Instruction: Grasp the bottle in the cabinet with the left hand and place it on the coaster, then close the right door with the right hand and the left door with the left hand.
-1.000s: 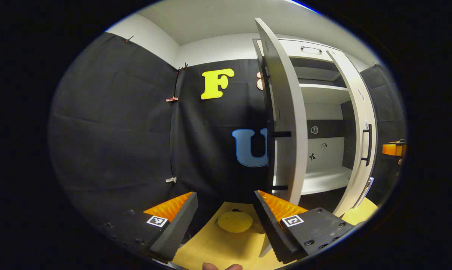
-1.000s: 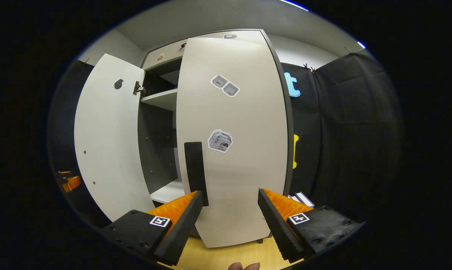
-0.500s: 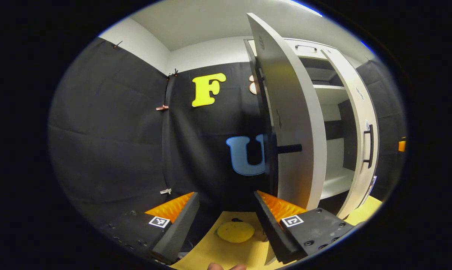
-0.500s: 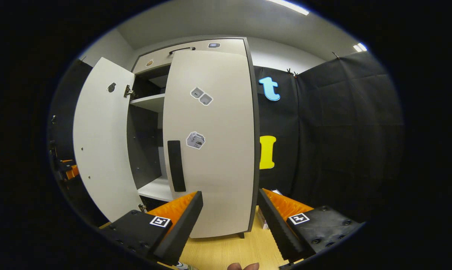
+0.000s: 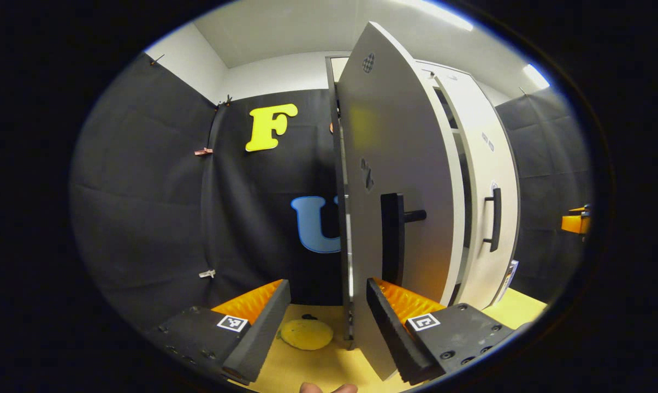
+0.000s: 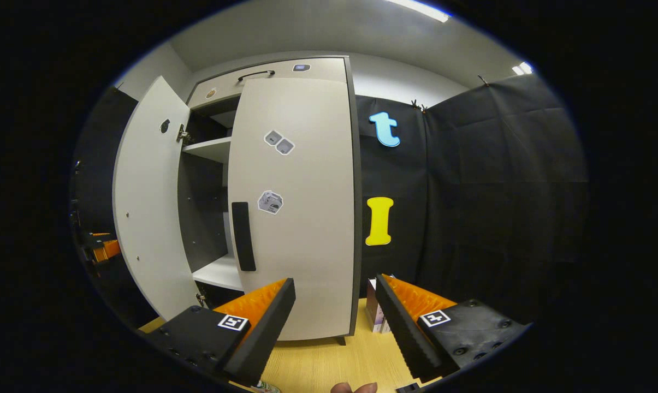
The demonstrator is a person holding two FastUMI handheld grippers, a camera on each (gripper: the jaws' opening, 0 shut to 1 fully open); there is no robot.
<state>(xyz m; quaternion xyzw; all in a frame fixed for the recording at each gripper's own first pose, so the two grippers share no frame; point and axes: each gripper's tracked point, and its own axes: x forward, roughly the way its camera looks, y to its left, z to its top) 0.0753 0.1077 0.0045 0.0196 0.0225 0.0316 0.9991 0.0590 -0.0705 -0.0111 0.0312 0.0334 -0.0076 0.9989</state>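
In the left gripper view the cabinet's left door (image 5: 405, 164) stands partly open with its outer face toward me. Its dark handle (image 5: 392, 237) is just above my right finger (image 5: 389, 327). My left gripper (image 5: 326, 327) is open and holds nothing; whether the finger touches the door I cannot tell. A yellow round coaster (image 5: 307, 334) lies on the table between the fingers, with nothing on it. In the right gripper view the right door (image 6: 301, 218) sits almost shut, its handle (image 6: 243, 236) at the left edge. My right gripper (image 6: 334, 327) is open, back from that door.
The left door (image 6: 148, 218) hangs open in the right gripper view, showing white shelves (image 6: 211, 273). The left gripper (image 6: 102, 248) shows beyond it. A small box (image 6: 373, 311) stands on the wooden table (image 6: 318, 365) beside the cabinet. A white-green object (image 6: 263, 386) peeks in at the bottom edge.
The left door has swung toward shut, so its outer face and handle now face my left gripper. The right door has swung almost shut, and my right gripper has drawn back from it.
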